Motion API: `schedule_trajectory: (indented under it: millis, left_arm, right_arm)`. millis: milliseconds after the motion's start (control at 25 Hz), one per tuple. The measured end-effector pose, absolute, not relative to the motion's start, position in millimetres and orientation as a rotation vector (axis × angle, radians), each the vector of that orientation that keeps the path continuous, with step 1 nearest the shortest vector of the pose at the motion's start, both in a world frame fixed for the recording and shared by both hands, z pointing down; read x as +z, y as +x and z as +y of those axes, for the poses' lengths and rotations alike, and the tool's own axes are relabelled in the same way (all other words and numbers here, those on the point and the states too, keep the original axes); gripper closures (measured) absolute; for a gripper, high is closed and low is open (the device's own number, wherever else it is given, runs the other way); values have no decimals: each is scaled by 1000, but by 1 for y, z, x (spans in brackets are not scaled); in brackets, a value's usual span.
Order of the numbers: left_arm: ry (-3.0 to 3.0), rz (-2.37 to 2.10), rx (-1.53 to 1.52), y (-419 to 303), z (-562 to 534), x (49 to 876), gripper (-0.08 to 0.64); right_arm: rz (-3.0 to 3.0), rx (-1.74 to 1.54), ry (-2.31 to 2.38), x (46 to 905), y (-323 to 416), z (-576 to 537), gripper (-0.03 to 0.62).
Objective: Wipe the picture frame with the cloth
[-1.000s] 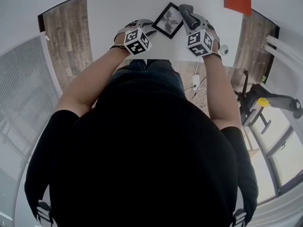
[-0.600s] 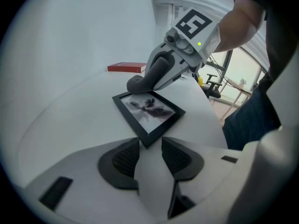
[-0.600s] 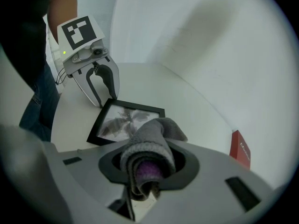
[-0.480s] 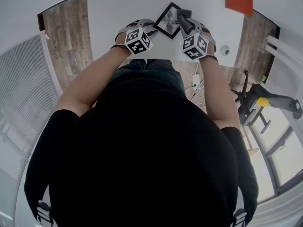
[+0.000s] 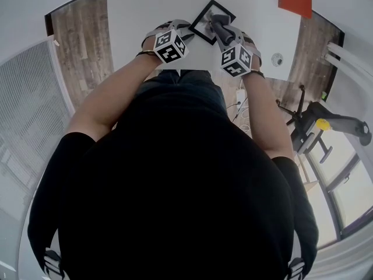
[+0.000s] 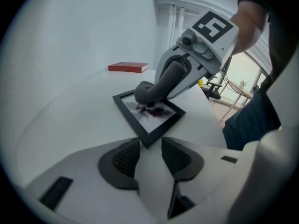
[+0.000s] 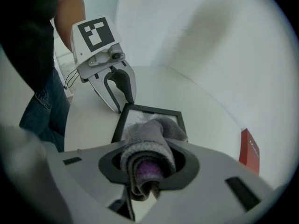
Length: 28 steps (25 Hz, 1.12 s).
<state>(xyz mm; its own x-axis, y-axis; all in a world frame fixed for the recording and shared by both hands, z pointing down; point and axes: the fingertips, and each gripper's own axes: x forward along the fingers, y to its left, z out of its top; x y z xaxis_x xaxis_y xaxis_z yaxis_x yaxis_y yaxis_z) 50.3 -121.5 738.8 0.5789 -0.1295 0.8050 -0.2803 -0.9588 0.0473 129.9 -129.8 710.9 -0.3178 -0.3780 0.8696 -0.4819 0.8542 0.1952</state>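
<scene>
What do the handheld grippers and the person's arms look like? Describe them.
The left gripper and right gripper have light-grey moulded bodies with black ribbed pads. Each carries a cube of black-and-white square markers. The person wears a black short-sleeved top; forearms bare.

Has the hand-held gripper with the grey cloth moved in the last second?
Yes. The right hand-held gripper slid its cloth left, from the picture frame's right corner onto its middle.
</scene>
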Motion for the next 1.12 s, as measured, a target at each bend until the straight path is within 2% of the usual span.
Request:
schedule_trajectory:
  millis: [1120]
  left_arm:
    - [2610,-369,1349,51,-123,739,405]
  right_arm:
    - [-2133,275,576,709,95,-88,486]
